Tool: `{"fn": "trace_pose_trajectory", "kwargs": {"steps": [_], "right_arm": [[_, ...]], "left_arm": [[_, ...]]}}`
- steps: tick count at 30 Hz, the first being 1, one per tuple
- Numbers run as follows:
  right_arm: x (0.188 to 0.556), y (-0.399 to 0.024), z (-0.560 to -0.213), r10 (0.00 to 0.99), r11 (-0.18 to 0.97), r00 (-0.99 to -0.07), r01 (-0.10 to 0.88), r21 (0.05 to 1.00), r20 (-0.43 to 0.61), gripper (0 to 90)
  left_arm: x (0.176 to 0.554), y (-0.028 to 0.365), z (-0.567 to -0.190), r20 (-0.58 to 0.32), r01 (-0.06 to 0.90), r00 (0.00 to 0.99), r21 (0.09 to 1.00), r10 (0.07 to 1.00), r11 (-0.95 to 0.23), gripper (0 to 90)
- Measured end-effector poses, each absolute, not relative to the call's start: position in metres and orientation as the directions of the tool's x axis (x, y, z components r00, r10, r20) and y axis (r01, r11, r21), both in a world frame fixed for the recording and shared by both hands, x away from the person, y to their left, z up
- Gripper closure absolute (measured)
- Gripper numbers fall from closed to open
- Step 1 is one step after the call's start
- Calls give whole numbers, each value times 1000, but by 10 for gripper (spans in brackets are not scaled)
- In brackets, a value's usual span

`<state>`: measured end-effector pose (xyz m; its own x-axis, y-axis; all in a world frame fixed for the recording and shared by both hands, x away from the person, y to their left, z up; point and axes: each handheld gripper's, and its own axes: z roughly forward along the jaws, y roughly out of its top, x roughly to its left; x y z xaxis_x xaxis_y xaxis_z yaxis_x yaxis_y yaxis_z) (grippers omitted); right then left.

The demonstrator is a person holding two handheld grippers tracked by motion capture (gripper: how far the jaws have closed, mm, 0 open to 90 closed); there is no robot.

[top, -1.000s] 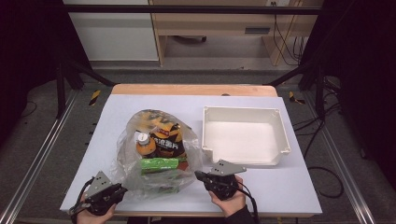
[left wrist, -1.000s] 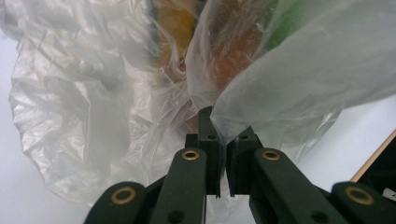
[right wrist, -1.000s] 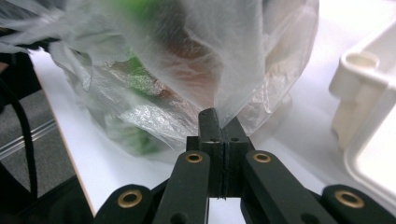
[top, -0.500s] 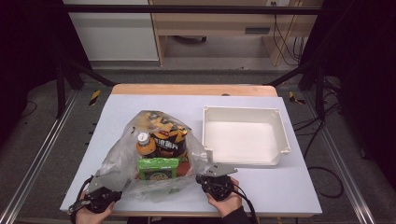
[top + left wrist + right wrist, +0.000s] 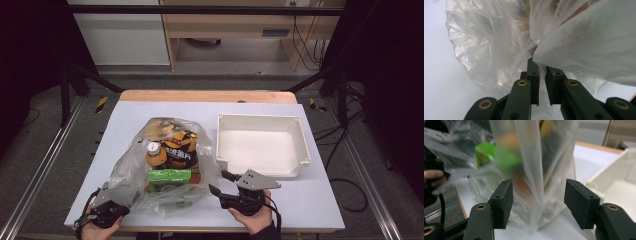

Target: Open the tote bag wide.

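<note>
A clear plastic bag [image 5: 165, 165] lies on the white table, holding an orange-capped bottle [image 5: 152, 148], a dark snack pack [image 5: 181, 145] and a green box [image 5: 170, 176]. My left gripper [image 5: 131, 196] sits at the bag's near left corner. In the left gripper view its jaws [image 5: 542, 68] stand nearly together with bag film [image 5: 499, 50] pinched between them, having just eased slightly. My right gripper [image 5: 217, 181] is at the bag's near right side, and its jaws have just been opening. In the right gripper view [image 5: 537, 195] a fold of bag film [image 5: 531, 157] hangs loose between the wide pads, untouched.
A white rectangular tray [image 5: 260, 119] stands right of the bag, its rim [image 5: 614, 170] close beside my right gripper. The table's near edge runs just under both hands. A wooden strip [image 5: 205, 96] borders the far edge.
The right gripper's jaws, shut on the bag's right edge a second ago, have opened and let the film go. That hand has drawn slightly right. The left gripper has barely moved.
</note>
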<state>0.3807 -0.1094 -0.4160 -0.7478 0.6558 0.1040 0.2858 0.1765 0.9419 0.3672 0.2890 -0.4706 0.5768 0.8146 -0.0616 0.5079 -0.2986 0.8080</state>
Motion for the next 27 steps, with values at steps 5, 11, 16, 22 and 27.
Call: {"fn": "trace_pose_trajectory", "kwargs": {"steps": [5,11,16,22,27], "right_arm": [[385,-101,-404,637,159,-765,253,954,96,415],[403,-85,-407,616,177,-781,266,947,104,825],[406,-83,-407,612,180,-782,277,944,113,900],[406,-84,-405,624,172,-772,285,943,119,900],[405,-84,-405,629,185,-769,287,940,111,900]], "left_arm": [[368,289,-471,-67,507,575,812,815,-290,815],[367,294,-468,-81,486,575,834,815,-260,769],[361,304,-455,-99,427,576,883,812,-195,591],[350,312,-439,-110,343,585,931,803,-123,425],[339,310,-416,-89,253,607,964,789,-85,335]]}}
